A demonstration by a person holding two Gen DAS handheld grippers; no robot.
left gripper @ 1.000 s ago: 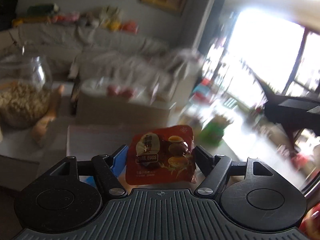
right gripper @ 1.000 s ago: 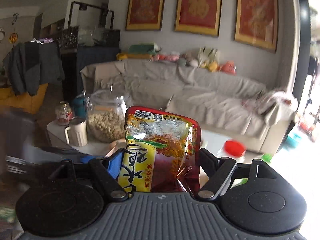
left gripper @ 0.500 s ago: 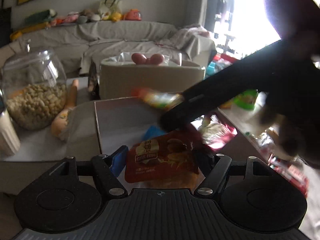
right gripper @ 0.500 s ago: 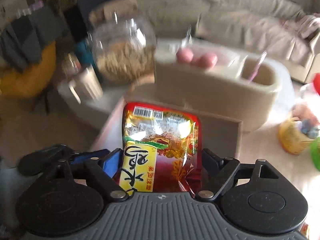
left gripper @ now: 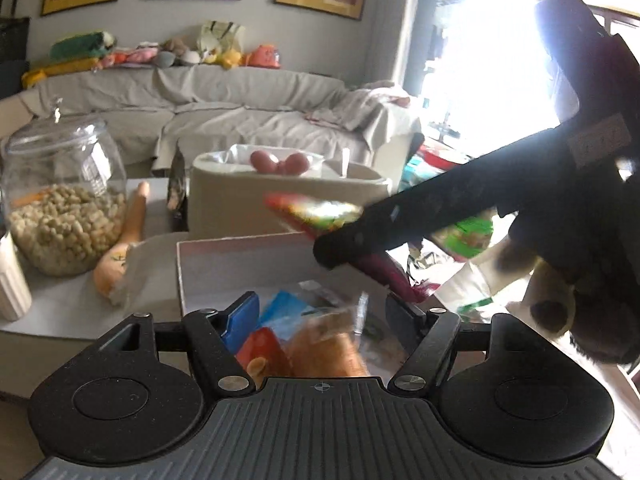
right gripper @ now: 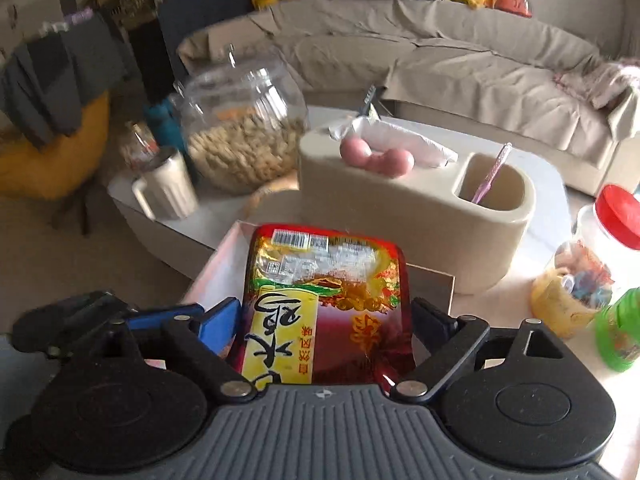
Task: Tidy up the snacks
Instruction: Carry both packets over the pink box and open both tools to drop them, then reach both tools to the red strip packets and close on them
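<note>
My left gripper (left gripper: 322, 312) hangs over an open cardboard box (left gripper: 224, 264), and its fingers stand apart. The red quail-egg packet (left gripper: 264, 346) shows blurred and low between them, down among other packets in the box, free of the pads. My right gripper (right gripper: 324, 316) points down at the same box (right gripper: 224, 260). A red and yellow snack packet (right gripper: 328, 304) stands between its jaws, which are opening, with a small gap at each pad. In the left wrist view one black finger of the right gripper (left gripper: 400, 220) crosses over the box with that packet (left gripper: 316, 210).
On the low table stand a glass jar of nuts (left gripper: 64, 208), a beige organiser with pink balls (right gripper: 400, 216), a white mug (right gripper: 168, 188), a red-lidded plastic jar (right gripper: 592, 248) and a green container (right gripper: 620, 332). A gourd-shaped toy (left gripper: 120, 248) lies by the box. A grey sofa runs behind.
The right gripper came down over the box with its packet and its jaws widened. The quail-egg packet dropped from between the left fingers toward the box.
</note>
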